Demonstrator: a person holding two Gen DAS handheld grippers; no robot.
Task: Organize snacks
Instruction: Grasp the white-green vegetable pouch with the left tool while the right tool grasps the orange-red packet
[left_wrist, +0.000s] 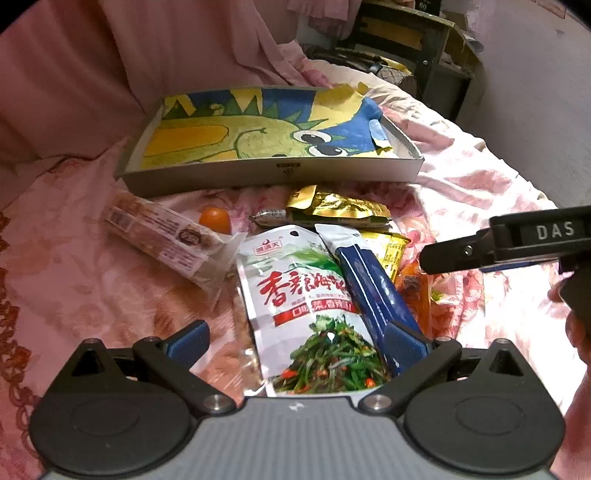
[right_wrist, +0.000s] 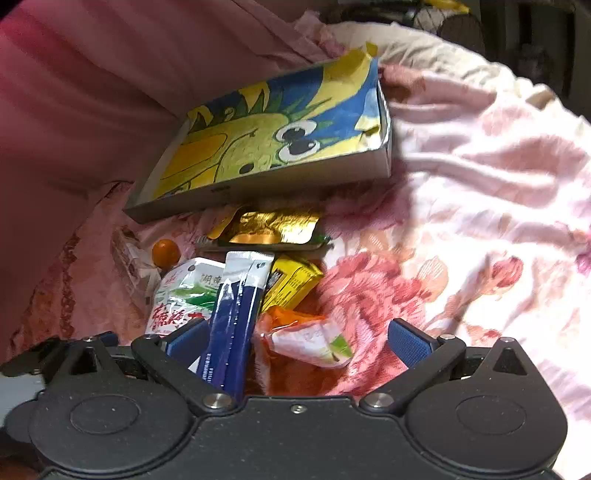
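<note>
A pile of snacks lies on a pink floral bedsheet (left_wrist: 74, 280). My left gripper (left_wrist: 295, 339) is open over a green seaweed snack pouch (left_wrist: 306, 306), with a blue stick pack (left_wrist: 373, 291) leaning by its right finger. My right gripper (right_wrist: 299, 339) is open above an orange packet (right_wrist: 306, 339), and the blue stick pack (right_wrist: 232, 325) lies by its left finger. A shallow grey box (left_wrist: 273, 177) lined with a dinosaur drawing (left_wrist: 258, 129) sits behind the pile. A gold foil pack (left_wrist: 336, 206), a yellow packet (right_wrist: 291, 284), a small orange fruit (left_wrist: 214, 218) and a wrapped bar (left_wrist: 162, 232) lie nearby.
Pink curtain fabric (left_wrist: 74, 74) hangs at the back left. Dark furniture (left_wrist: 413, 40) stands at the back right beyond the bed. A hand (left_wrist: 576, 332) holds the right gripper's handle at the right edge. Bare floral sheet (right_wrist: 480, 221) spreads to the right of the pile.
</note>
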